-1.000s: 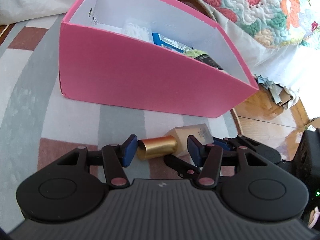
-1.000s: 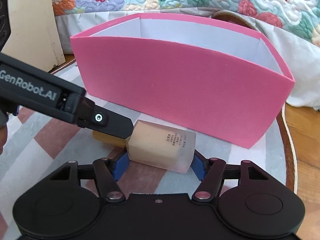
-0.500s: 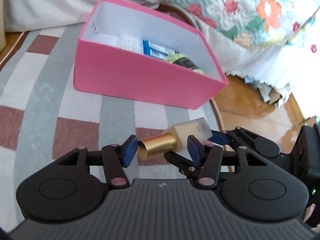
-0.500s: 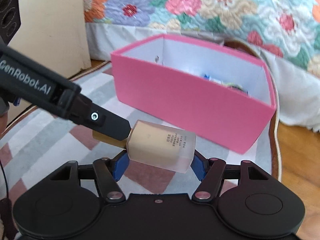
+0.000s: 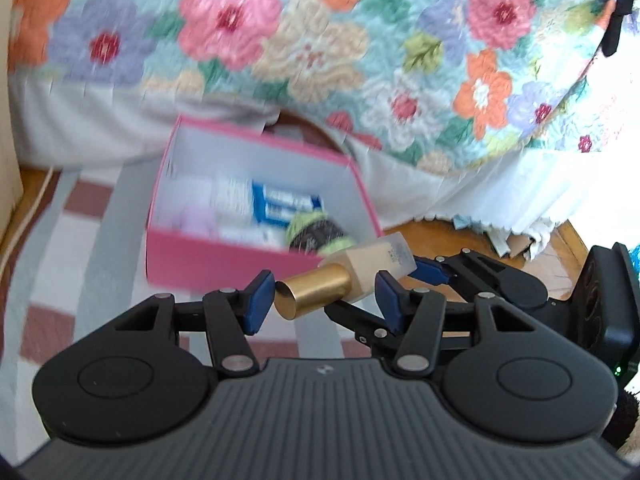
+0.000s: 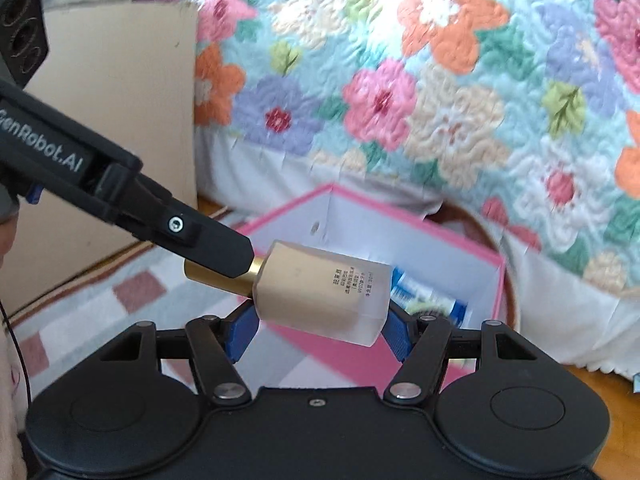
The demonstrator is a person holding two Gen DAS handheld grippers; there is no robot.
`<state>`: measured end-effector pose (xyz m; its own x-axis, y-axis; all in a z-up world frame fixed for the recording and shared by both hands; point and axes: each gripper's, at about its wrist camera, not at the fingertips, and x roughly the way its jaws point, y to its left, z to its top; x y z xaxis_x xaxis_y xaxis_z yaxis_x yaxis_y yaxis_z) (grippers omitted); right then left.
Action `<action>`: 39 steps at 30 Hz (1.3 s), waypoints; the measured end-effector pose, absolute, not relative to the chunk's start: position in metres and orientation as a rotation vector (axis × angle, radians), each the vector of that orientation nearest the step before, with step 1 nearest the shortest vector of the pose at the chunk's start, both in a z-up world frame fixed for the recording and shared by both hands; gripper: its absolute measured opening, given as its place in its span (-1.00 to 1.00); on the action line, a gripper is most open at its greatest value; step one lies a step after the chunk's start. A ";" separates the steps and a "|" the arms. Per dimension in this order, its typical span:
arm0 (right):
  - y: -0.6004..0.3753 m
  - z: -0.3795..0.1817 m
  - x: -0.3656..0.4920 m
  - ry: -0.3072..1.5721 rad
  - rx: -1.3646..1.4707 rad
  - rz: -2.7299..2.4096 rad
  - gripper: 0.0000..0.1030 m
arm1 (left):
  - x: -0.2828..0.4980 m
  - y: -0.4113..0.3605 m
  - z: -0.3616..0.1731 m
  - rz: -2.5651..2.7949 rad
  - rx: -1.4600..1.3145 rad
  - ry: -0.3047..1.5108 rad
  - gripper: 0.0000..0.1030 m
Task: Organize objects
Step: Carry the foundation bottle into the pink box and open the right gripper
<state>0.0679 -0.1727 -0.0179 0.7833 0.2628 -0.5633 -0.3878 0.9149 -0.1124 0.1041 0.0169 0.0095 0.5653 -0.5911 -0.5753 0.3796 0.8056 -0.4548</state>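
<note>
A quilted floral bedspread (image 5: 320, 40) hung behind a striped grey, white and brick-red rug (image 5: 52, 288), on which an open pink cardboard box (image 5: 224, 264) sat ahead of and below both grippers. The frosted rectangular bottle of beige liquid (image 6: 320, 292) lay crosswise in mid-air, its body clamped between the blue pads of the right gripper (image 6: 320, 330). The left gripper (image 5: 320, 300) was closed on the bottle's shiny gold cylindrical cap (image 5: 316, 292), gripping it from the side.

With two grippers sharing one bottle, the likeliest fault was a mismatch: if they drifted apart or twisted, the cap might pull off or the smooth body slip from the pads. Releasing short of the box would drop it onto the rug, and a hard drop inside could knock the blue-and-white packet (image 5: 286, 206) and green-topped dark jar (image 5: 316, 234) already there.
</note>
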 end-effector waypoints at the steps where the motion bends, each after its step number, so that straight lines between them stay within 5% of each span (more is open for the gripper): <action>1: -0.173 -0.013 0.075 0.567 -0.222 0.346 0.37 | 0.107 0.015 0.014 -0.576 -0.299 0.768 0.04; 14: -0.198 -0.001 0.178 0.618 -0.167 0.313 0.37 | 0.207 -0.010 0.017 -0.479 -0.319 0.761 0.03; 21: -0.208 -0.030 0.237 0.815 -0.078 0.361 0.35 | 0.278 -0.022 -0.032 -0.402 -0.297 1.003 0.09; 39: -0.212 -0.116 0.290 1.043 -0.005 0.315 0.34 | 0.316 -0.032 -0.128 -0.357 -0.377 1.164 0.03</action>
<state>0.2898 -0.2120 -0.1162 0.4625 0.2542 -0.8494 -0.2588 0.9550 0.1449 0.3163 -0.0325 -0.1277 0.3537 -0.4594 -0.8148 0.0763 0.8823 -0.4644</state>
